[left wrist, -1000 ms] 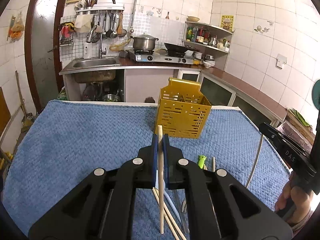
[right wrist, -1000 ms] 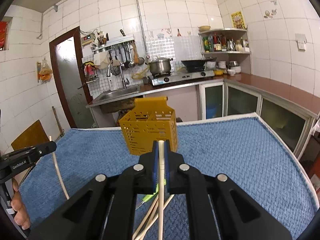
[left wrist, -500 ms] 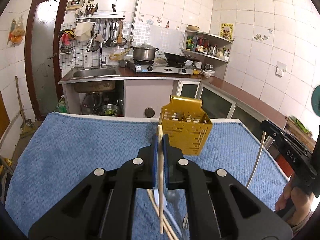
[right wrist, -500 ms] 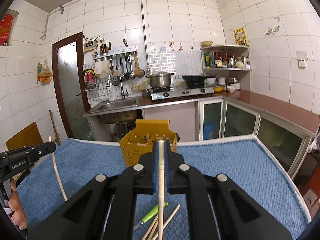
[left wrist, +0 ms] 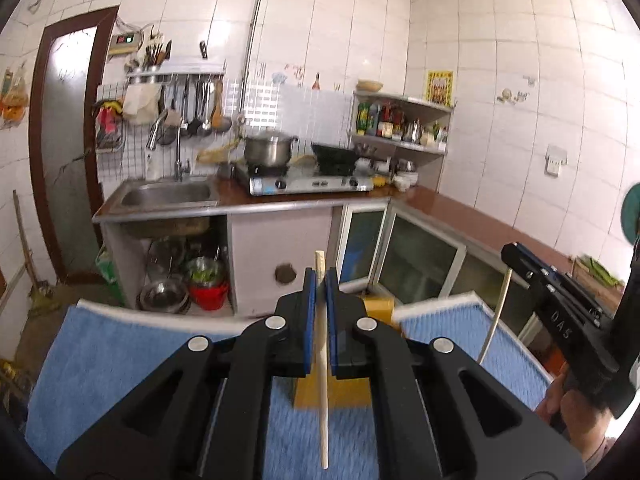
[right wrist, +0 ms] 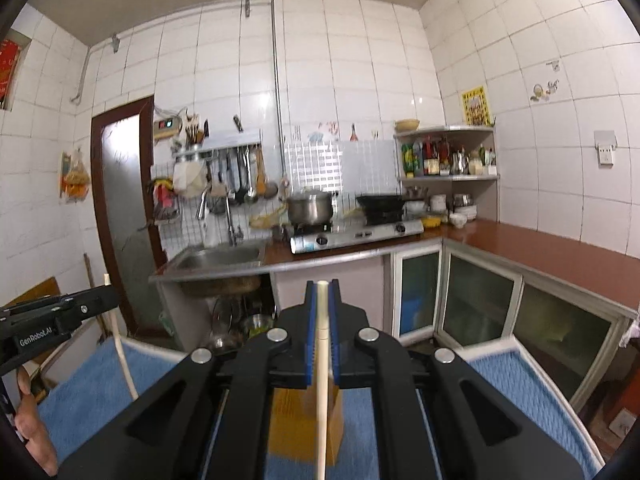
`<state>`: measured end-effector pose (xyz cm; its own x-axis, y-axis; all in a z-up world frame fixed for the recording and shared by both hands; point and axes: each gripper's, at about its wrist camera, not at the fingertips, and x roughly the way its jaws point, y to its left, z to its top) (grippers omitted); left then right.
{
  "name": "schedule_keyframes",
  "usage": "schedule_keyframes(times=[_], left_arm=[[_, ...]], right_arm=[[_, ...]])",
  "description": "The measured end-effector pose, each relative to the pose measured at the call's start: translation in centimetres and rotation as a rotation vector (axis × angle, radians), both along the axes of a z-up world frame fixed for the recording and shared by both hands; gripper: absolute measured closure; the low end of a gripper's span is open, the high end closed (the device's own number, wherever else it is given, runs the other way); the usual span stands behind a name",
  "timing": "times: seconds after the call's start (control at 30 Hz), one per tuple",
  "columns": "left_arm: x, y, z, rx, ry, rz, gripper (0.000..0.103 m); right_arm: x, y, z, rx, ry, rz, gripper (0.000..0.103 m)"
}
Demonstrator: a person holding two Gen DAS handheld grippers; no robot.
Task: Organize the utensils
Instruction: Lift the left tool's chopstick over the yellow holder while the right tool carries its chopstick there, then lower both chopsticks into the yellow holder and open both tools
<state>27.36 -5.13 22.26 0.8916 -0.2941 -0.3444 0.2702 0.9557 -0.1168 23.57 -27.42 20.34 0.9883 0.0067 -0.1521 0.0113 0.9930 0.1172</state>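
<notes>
Left gripper point(left wrist: 320, 280) at lower centre of its frame, blue pads pressed onto a pale chopstick point(left wrist: 322, 380) standing nearly upright, tip poking above the pads, lower end hanging down toward the bottom edge. Right gripper point(right wrist: 322, 292) likewise at lower centre of its own frame, pinching a second chopstick point(right wrist: 321, 400) upright between its pads. Yellow holder point(right wrist: 304, 420) blurred, low in the frame behind the fingers, standing on the blue cloth point(right wrist: 100, 376); in the left view only slivers of it showing around the black fingers. Both grippers raised above the cloth, well apart, each visible at the edge of the other's frame. Sink, stove and pot along the back wall, mid-frame.
</notes>
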Motion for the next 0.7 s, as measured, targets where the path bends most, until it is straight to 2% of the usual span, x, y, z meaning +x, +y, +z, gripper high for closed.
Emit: schedule_keyframes(times=[0.13,0.3,0.47,0.7], left_arm=[[3.0,-1.4,2.5,-0.012,-0.069,-0.001,0.099],[6.4,-2.9,2.8,-0.010,-0.105,-0.004,0.099],[9.9,-3.7,0.2,-0.006,-0.101,-0.004,0.099],[12.4,-4.5,-5.2,0.022,-0.072,-0.001,0.099]], right_arm=[[2.8,0.1,2.1,0.012,-0.054,-0.013,0.097],[6.2,0.7,2.8,0.000,-0.080,-0.025,0.097],[9.1,0.9,1.5,-0.007,-0.105,-0.032,0.097],[11.5,1.5,-2.9,-0.022,-0.075,-0.017,0.097]])
